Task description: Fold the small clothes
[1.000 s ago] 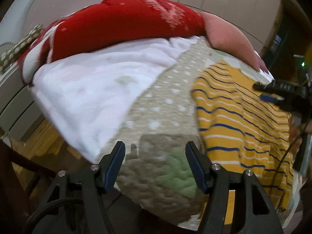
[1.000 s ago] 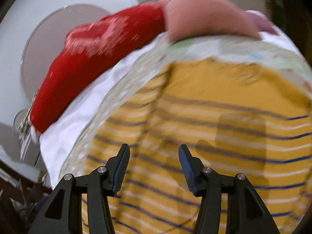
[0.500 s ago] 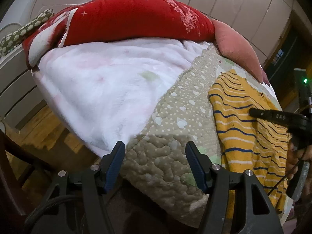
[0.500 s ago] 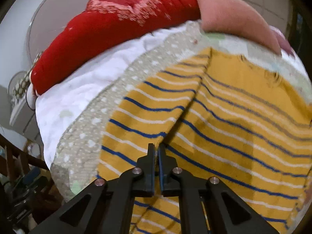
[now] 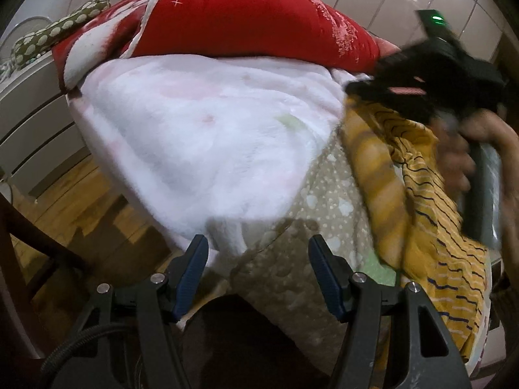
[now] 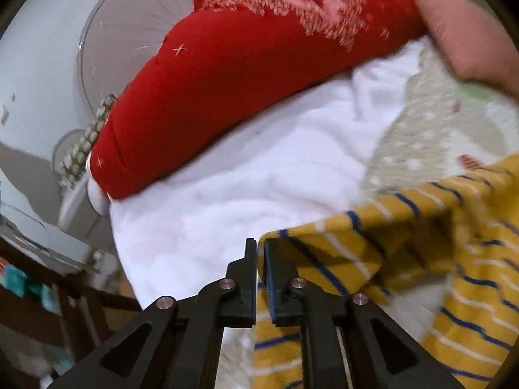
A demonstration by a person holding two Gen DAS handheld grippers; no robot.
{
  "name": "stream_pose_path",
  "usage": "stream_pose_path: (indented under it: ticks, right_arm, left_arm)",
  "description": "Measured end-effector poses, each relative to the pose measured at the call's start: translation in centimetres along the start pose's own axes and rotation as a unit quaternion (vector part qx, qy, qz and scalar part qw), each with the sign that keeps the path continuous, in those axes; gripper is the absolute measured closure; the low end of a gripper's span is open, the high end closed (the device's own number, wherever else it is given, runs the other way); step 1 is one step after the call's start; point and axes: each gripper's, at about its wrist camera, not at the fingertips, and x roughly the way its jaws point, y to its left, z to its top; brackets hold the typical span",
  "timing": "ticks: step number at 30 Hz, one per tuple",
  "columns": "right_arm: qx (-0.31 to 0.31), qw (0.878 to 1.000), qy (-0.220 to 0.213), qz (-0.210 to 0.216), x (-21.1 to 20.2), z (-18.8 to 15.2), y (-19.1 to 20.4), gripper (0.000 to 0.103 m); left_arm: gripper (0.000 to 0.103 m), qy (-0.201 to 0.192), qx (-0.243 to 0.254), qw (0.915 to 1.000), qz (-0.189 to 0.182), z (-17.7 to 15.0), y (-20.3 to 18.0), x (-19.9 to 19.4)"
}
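Observation:
A small yellow garment with blue and white stripes [image 6: 405,253] is lifted off the bed, with my right gripper [image 6: 260,253] shut on its edge. In the left wrist view that garment [image 5: 421,201] hangs bunched at the right below the blurred right gripper [image 5: 360,89] and the hand that holds it. My left gripper [image 5: 258,267] stands open over the near edge of the beige dotted quilt [image 5: 324,214], its fingers holding nothing.
A white fleece blanket [image 5: 207,129] covers the bed's left part. A red pillow [image 5: 243,22] and a pink pillow [image 6: 470,39] lie at the far end. A fan [image 6: 123,32] stands behind. Wooden floor [image 5: 71,194] and a dark chair frame [image 5: 39,236] are at the left.
My right gripper closed on the striped garment's edge and has lifted it up and leftward, bunching it. My left gripper stayed open and drew back a little along the bed's edge.

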Motion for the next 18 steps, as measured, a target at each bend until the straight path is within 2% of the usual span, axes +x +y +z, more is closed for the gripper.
stream_pose_path:
  ticks: [2,3,4,6,9,12,16,18]
  right_arm:
    - [0.032,0.999,-0.003,0.024,-0.2,0.2,-0.8,0.09]
    - [0.045,0.998,-0.014,0.039,-1.0,-0.1,-1.4,0.079]
    - [0.046,0.998,-0.023,0.032,-2.2,-0.7,-2.0,0.068]
    - [0.034,0.999,-0.038,0.01,-4.3,-1.9,-2.9,0.067]
    - [0.008,0.998,-0.031,-0.049,-6.7,-5.1,-4.6,0.067]
    - [0.012,0.998,-0.001,-0.056,-6.7,-8.4,-6.0,0.067]
    - [0.043,0.998,0.041,0.008,-4.3,-11.9,-5.3,0.072]
    - [0.043,0.995,0.047,0.073,-3.2,-12.7,-3.4,0.072]
  left_arm:
    - [0.04,-0.001,0.0,1.0,0.0,0.0,0.2,-0.1]
    - [0.04,-0.002,0.001,1.0,0.001,0.0,0.2,-0.2]
    - [0.04,-0.003,0.0,1.0,0.002,-0.1,0.2,-0.2]
    - [0.04,-0.004,-0.004,1.0,0.002,0.0,0.4,-0.2]
    - [0.04,-0.004,-0.006,1.0,-0.001,-0.1,0.1,-0.1]
    - [0.04,-0.007,0.001,1.0,-0.002,-0.1,-0.4,-0.5]
    - [0.04,-0.021,0.005,0.9998,0.002,0.1,-1.0,-1.8]
    - [0.04,-0.032,0.005,0.9995,0.005,0.2,-1.3,-2.9]
